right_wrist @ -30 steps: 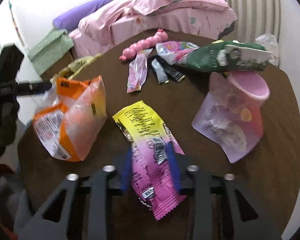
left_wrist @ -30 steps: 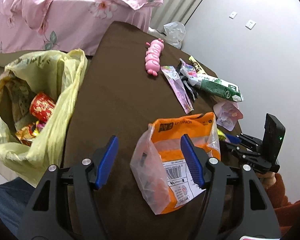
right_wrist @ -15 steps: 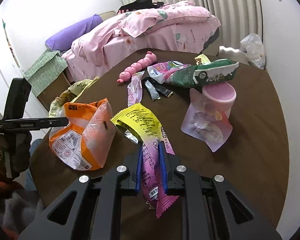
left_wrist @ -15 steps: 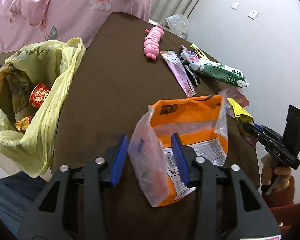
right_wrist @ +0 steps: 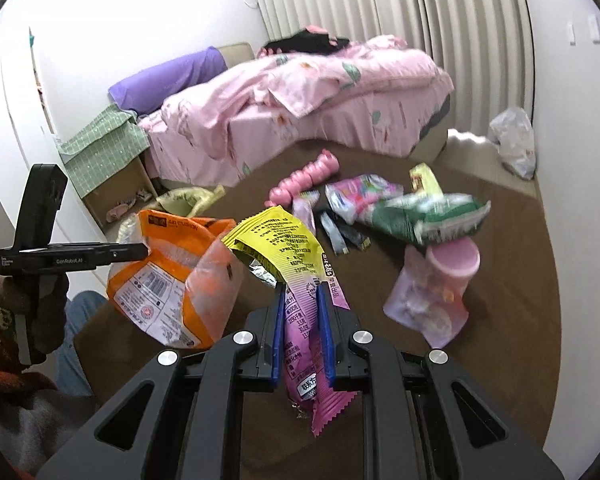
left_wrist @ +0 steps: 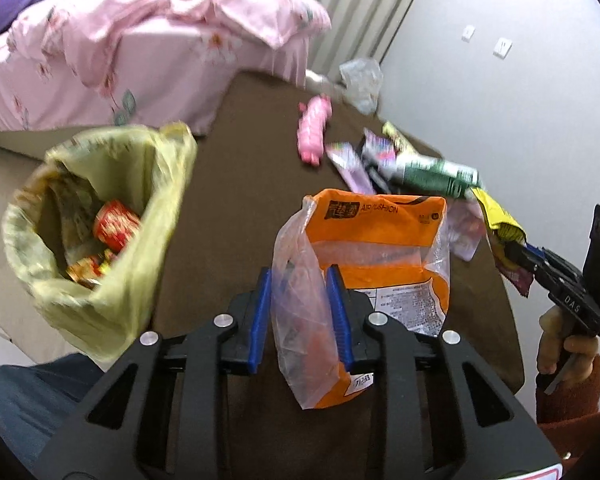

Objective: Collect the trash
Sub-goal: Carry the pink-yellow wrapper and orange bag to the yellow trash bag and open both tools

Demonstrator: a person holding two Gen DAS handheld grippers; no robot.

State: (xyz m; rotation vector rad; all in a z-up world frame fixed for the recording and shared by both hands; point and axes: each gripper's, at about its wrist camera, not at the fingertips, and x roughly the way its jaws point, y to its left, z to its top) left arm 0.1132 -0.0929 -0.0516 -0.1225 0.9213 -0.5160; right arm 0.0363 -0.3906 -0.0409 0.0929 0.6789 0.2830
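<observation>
While the left gripper (left_wrist: 300, 312) closes its blue pads on the clear side fold of the orange snack bag (left_wrist: 376, 256), that bag stands between the jaws, with both pads against the film. The bag is at the near edge of the brown table (left_wrist: 240, 200), which serves as the landmark for all positions below. The right gripper (right_wrist: 302, 332) is clamped on the pink lower half of the yellow-and-pink wrapper (right_wrist: 296, 276); the wrapper's yellow upper end arches above the table, and its pink tail hangs below the pads. In the left wrist view the same gripper appears at the table's right edge, held by a hand (left_wrist: 560, 344) in a rust-coloured sleeve.

Off the table's left edge hangs the yellow trash bag (left_wrist: 100, 240), mouth open, with a red can and printed wrappers inside. On the table's right half stands a pink cup (right_wrist: 454, 264) with a pale lilac wrapper (right_wrist: 424, 304) against its near side. Just beyond the cup lies a green snack bag (right_wrist: 424, 216). Beside it, toward the table's centre, lie several small sachets (right_wrist: 340, 236) and a pink-and-white packet (right_wrist: 360, 194). A pink segmented toy (right_wrist: 304, 176) lies near the table's far edge. Past the far edge stand a bed with pink floral bedding (right_wrist: 300, 92) and a white plastic bag (right_wrist: 514, 144) on the floor. The blur hides the finer print on these items.
</observation>
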